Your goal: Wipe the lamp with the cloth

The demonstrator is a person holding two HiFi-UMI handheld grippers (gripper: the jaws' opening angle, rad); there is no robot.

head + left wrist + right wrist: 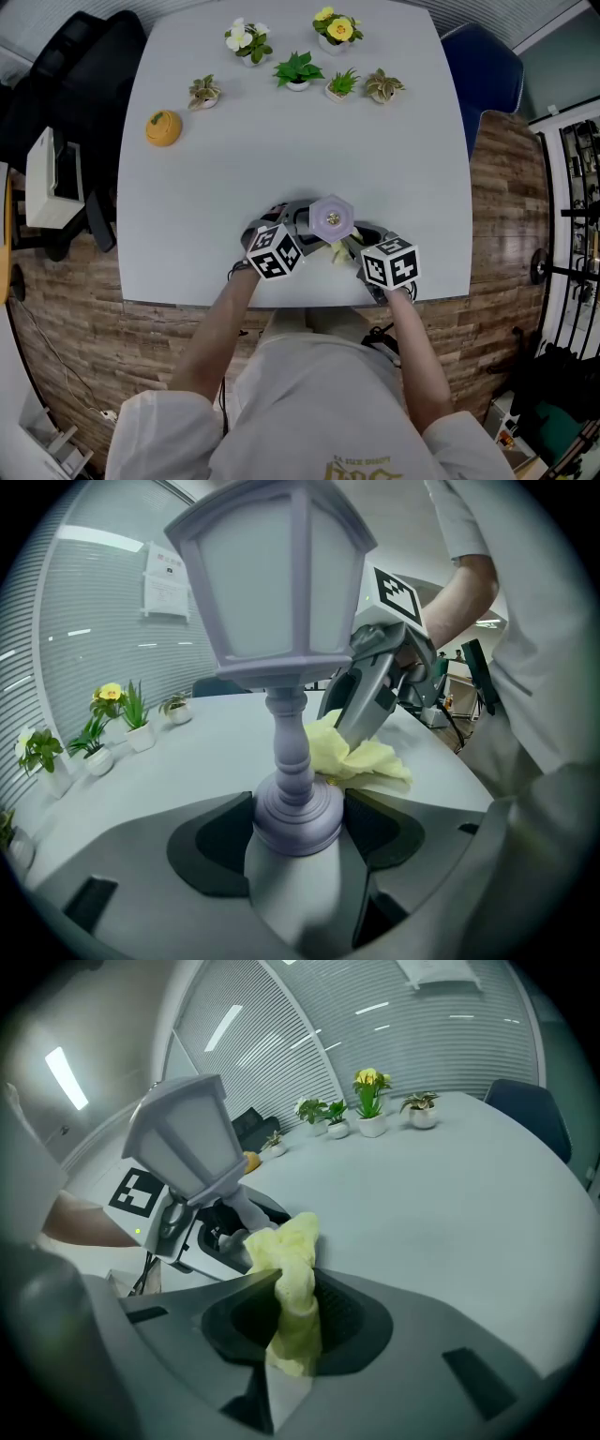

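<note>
Near the middle of the worktop's (281,141) front edge, the lamp (331,218) is upright, its round base clamped between the wide-set jaws of the left hand-held gripper (274,251). The right hand-held gripper (295,1312) has its jaws closed on the yellow cloth (292,1269), whose loose end hangs just beside the lamp's stem. The lamp looks rigid, light and top-heavy, so the base seems the sound place to grip; the cloth is soft and limp. Bare surface runs toward the far edge, where potted plants (298,70) stand well apart; the front edge is close
</note>
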